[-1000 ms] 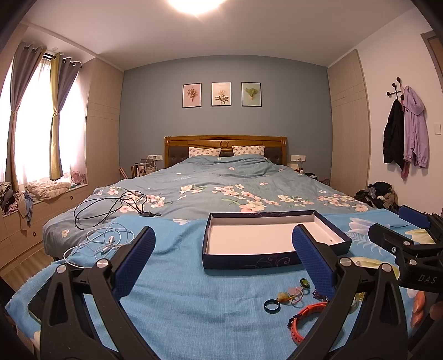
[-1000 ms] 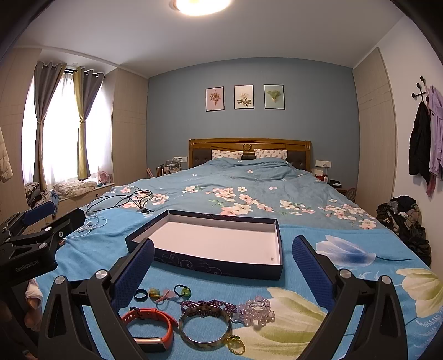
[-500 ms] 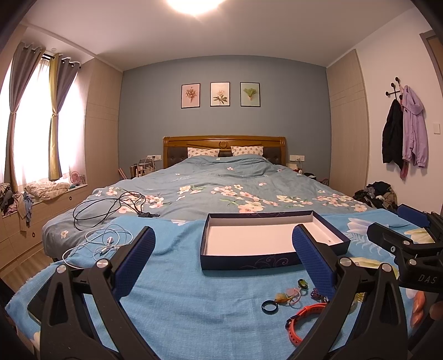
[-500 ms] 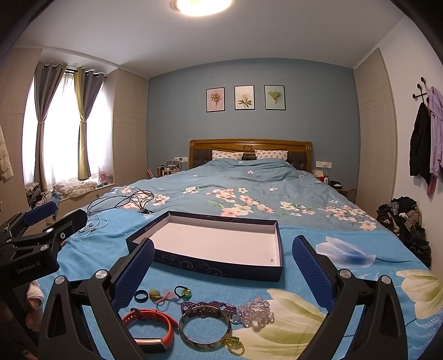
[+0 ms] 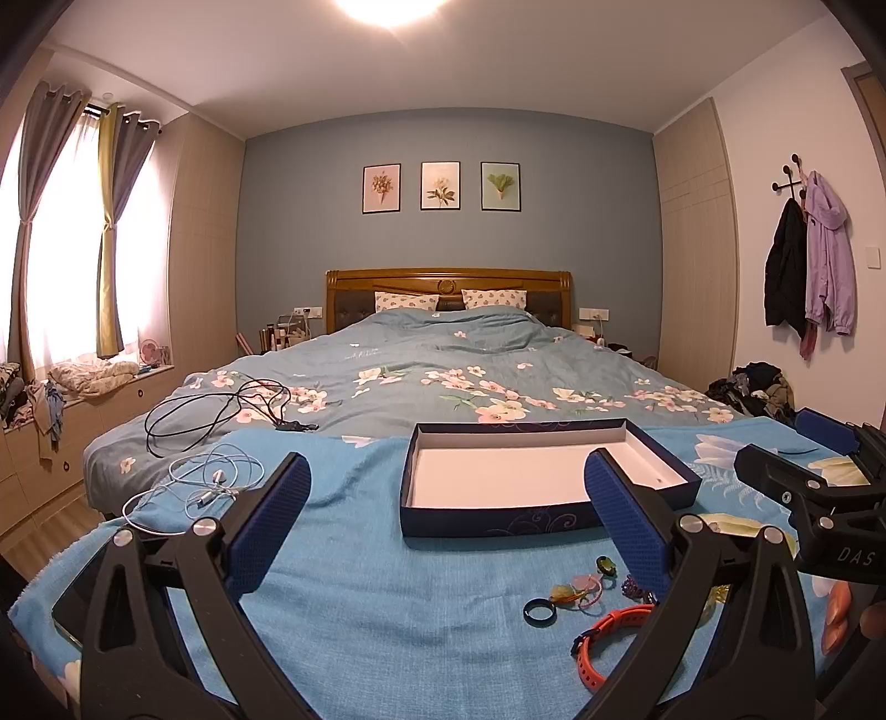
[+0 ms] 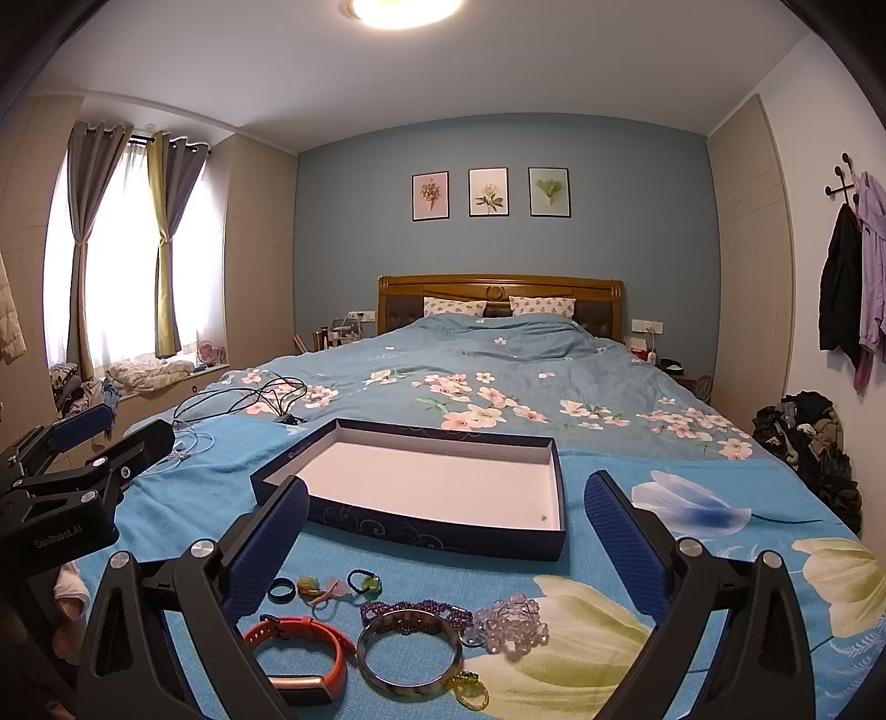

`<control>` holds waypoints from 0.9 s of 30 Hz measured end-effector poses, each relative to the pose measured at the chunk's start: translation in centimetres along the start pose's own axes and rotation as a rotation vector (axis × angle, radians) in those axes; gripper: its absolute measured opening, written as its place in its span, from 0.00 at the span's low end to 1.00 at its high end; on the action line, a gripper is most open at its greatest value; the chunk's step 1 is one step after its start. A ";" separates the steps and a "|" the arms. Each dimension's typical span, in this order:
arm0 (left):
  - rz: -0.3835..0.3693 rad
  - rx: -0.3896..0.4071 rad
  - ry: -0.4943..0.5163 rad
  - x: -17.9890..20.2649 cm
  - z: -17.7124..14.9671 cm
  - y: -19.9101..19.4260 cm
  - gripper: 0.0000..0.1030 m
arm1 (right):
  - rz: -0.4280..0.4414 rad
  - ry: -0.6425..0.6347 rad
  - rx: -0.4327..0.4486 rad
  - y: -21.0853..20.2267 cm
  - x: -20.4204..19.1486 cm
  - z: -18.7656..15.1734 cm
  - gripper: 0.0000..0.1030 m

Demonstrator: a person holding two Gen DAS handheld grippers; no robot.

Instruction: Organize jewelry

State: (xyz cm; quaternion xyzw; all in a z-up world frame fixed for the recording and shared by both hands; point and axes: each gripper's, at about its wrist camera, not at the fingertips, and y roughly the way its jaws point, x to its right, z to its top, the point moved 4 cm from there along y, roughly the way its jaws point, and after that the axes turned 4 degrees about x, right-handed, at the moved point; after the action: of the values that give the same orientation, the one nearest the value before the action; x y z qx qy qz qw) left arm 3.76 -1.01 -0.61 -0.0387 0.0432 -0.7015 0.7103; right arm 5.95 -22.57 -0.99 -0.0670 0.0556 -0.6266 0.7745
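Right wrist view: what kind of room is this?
A home bedroom, most likely. A made bed with a wooden headboard and pillows fills the view, and coats hang on wall hooks.

Light: ceiling lamp [image 5: 390,8] is glaring overhead; window [image 6: 124,266] is blowing out white.
Focus: staying sharp.
Edges: fisheye is bending walls, darkening corners.

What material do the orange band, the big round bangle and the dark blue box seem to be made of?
The orange band looks like matte rubber or silicone: a soft, bent strap with a flat grey module. The bangle looks like polished stone or resin, mottled grey-brown with glossy highlights; which one is unclear. The box appears to be printed cardboard: thin straight walls, white inside, swirl pattern outside.
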 end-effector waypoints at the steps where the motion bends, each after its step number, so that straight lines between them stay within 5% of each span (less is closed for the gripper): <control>1: -0.001 0.000 0.000 0.0 0.0 0.0 0.94 | -0.001 0.000 0.000 0.0 0.0 0.0 0.93; 27: -0.007 -0.016 -0.006 -0.3 -0.3 0.3 0.94 | 0.003 -0.002 -0.008 0.1 -0.1 -0.1 0.93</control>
State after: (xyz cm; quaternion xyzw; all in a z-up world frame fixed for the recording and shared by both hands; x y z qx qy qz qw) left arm 4.04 -0.74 -0.90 -0.0469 0.0465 -0.7037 0.7075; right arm 5.99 -22.49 -1.12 -0.0707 0.0574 -0.6252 0.7751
